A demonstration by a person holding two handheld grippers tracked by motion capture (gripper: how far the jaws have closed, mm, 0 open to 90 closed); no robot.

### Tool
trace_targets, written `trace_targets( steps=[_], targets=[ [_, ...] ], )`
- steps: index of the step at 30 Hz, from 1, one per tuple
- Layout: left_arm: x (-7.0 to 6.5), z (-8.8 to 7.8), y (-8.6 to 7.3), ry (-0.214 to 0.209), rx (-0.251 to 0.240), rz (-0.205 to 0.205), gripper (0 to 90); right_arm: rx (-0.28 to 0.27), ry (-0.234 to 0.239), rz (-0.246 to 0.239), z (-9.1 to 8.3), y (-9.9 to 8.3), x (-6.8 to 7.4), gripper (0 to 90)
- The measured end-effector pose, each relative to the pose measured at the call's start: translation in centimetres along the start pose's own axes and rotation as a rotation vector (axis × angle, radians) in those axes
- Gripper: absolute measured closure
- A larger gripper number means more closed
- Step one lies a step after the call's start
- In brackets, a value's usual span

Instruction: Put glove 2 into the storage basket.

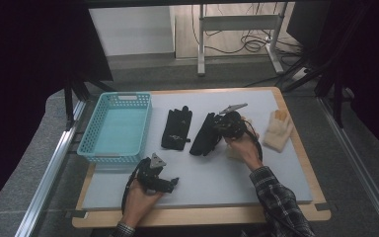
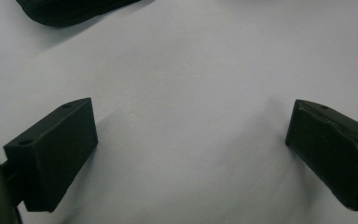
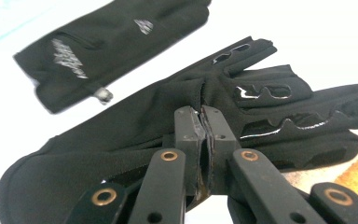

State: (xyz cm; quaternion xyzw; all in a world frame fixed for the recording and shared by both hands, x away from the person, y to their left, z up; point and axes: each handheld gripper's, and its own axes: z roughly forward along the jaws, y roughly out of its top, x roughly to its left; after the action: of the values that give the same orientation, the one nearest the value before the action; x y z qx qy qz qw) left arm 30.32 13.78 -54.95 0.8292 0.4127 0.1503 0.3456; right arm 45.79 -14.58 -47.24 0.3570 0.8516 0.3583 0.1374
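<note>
Two black gloves lie mid-table right of the turquoise basket [image 1: 116,126]. Your right gripper [image 3: 202,122] is clenched, pinching the nearer black glove [image 3: 135,140] mid-palm; the other glove [image 3: 107,44] lies just beyond. Your left gripper [image 2: 191,140] hovers released over bare tabletop [image 2: 186,70].

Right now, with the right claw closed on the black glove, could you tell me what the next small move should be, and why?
Probably lift the black glove clear of the mat and carry it toward the blue basket. The right claw is pinched shut on a fold of the glove, the basket holds nothing, and the left claw hangs open over bare mat. Lifting first should avoid dragging it across the second black glove between them.
</note>
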Motion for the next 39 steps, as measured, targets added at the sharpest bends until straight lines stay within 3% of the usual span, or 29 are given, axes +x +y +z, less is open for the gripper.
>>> trace_targets(
  steps=[1,5,7,9,11,14,17,21,25,29,31,34,39],
  targets=[
    [0.0,0.0,0.0,0.0,0.0,0.0,2.4,-0.018,0.031,-0.028,-1.0,0.1,0.6,85.2],
    [0.0,0.0,0.0,-0.001,-0.001,-0.002,2.4,-0.033,0.074,-0.055,-2.3,0.1,1.6,85.2],
    [0.0,0.0,0.0,-0.001,0.001,-0.002,2.4,-0.048,0.137,-0.089,-3.7,-0.1,2.6,85.2],
    [0.0,0.0,0.0,0.0,0.004,0.004,2.4,-0.049,0.152,-0.099,-4.0,-0.2,2.9,85.2],
    [0.0,0.0,0.0,0.0,0.002,0.001,2.4,-0.041,0.216,-0.143,-4.8,-1.1,3.9,85.2],
    [0.0,0.0,0.0,0.0,0.001,-0.001,2.3,-0.025,0.24,-0.167,-4.8,-2.0,4.4,85.2],
    [0.0,0.0,0.0,0.0,-0.001,-0.004,2.4,0.025,0.273,-0.2,-3.5,-4.1,4.9,85.1],
    [0.0,0.0,0.0,-0.001,0.0,-0.002,2.4,0.074,0.262,-0.195,-1.9,-5.8,4.7,82.1],
    [0.0,0.0,0.0,-0.001,0.0,-0.003,2.3,0.033,0.259,-0.159,-2.0,-5.7,4.1,72.7],
    [0.0,0.0,0.0,-0.001,0.004,0.001,2.3,-0.021,0.218,-0.104,-2.3,-4.4,3.1,62.0],
    [0.0,0.0,0.0,-0.001,0.001,-0.002,2.3,-0.024,0.21,-0.102,-2.1,-4.1,3.0,60.7],
    [0.0,0.0,0.0,-0.001,0.005,0.002,2.4,-0.037,0.185,-0.084,-1.3,-2.8,2.8,57.1],
    [0.0,0.0,0.0,-0.001,0.001,-0.001,2.4,-0.052,0.185,-0.059,0.4,-0.6,2.9,49.8]
  ],
)
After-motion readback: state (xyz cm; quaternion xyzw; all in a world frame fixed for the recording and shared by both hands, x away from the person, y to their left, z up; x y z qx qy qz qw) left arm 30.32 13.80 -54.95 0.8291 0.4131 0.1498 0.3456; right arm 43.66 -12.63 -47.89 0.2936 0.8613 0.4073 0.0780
